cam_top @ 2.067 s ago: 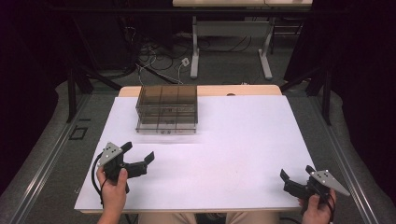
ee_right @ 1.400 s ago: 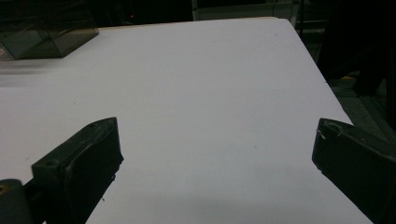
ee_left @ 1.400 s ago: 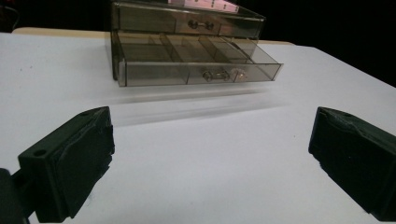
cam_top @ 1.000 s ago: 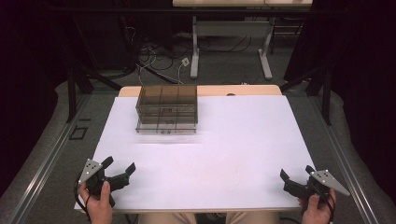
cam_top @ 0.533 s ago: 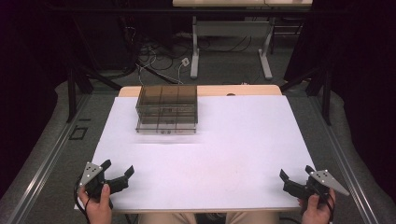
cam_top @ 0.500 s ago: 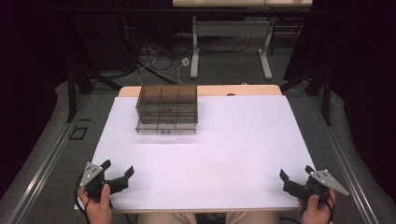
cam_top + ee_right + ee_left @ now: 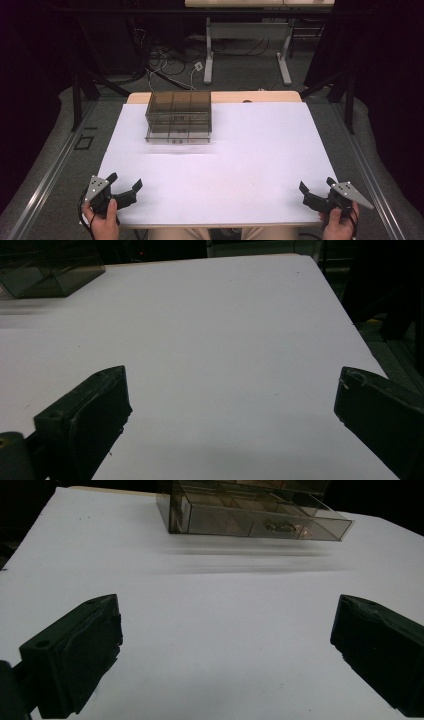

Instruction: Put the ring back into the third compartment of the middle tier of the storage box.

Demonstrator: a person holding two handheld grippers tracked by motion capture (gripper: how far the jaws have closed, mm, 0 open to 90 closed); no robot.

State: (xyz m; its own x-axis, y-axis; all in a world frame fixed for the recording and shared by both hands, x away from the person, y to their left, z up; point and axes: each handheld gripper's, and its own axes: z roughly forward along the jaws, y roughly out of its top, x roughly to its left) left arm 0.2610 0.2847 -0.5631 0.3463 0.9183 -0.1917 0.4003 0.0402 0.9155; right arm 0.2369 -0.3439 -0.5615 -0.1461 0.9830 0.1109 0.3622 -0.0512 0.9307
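Counter (image 7: 225, 165) with a white top carries a smoky clear drawer box (image 7: 179, 116) at its far left part, well apart from both tools. The box is split into small compartments, and its lowest drawer stands pulled out toward the person; in the left gripper view that drawer (image 7: 260, 525) shows a few small pieces lying in one compartment near its right end, too small to tell what they are.

The left tool (image 7: 125, 186) hangs over the near left corner of the counter, held in the person's left hand (image 7: 102, 220), with its jaws spread wide and nothing between them. In the left gripper view the two black jaws stand far apart at the bottom edge, with bare white surface between them and the box straight ahead, far off.

The right tool (image 7: 316, 192) sits at the near right corner in the right hand (image 7: 340, 225), its jaws likewise spread wide and gripping nothing. In the right gripper view a corner of the box (image 7: 47, 267) shows at the upper left, far from the jaws.
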